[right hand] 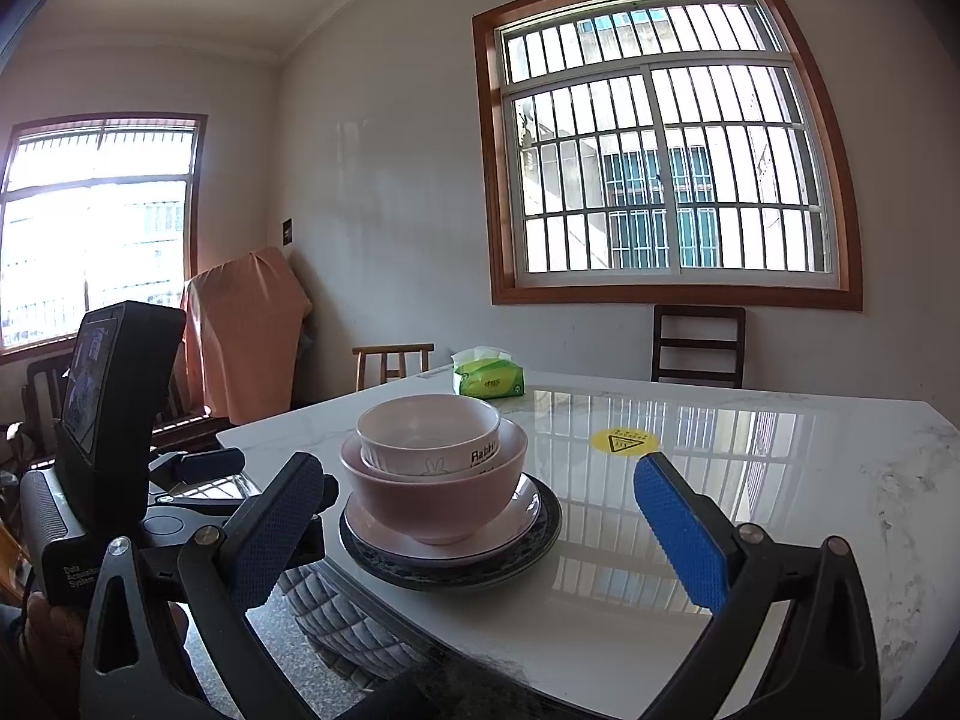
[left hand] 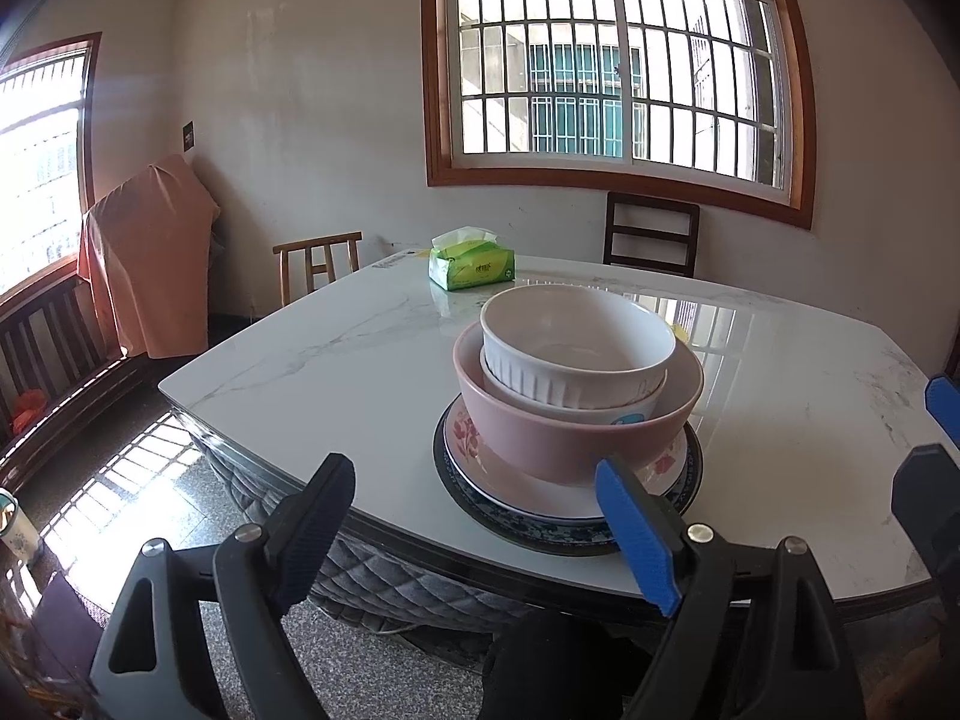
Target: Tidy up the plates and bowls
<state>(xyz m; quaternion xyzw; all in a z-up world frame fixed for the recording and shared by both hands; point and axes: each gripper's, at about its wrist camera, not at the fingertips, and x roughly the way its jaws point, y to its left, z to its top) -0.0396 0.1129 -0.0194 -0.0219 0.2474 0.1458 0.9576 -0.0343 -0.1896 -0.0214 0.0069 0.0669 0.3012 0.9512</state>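
One stack stands on the marble table (left hand: pixel 330 372) near its front edge: a dark patterned plate (left hand: pixel 540 531) at the bottom, a floral plate (left hand: pixel 468 438) on it, then a pink bowl (left hand: pixel 540 432), and a ribbed white bowl (left hand: pixel 576 348) nested on top of another white bowl. My left gripper (left hand: pixel 474 516) is open just short of the stack, with nothing between its pads. In the right wrist view the same pink bowl (right hand: pixel 432 498) and top bowl (right hand: pixel 429 426) sit ahead of my right gripper (right hand: pixel 477 534). It is open too, and its pads touch nothing.
A green tissue pack (left hand: pixel 471 267) lies at the table's far side, and a yellow sticker (right hand: pixel 621 440) marks the tabletop right of the stack. Wooden chairs (left hand: pixel 318 264) (left hand: pixel 651 234) stand behind the table. An orange-draped object (left hand: pixel 150 252) fills the left corner.
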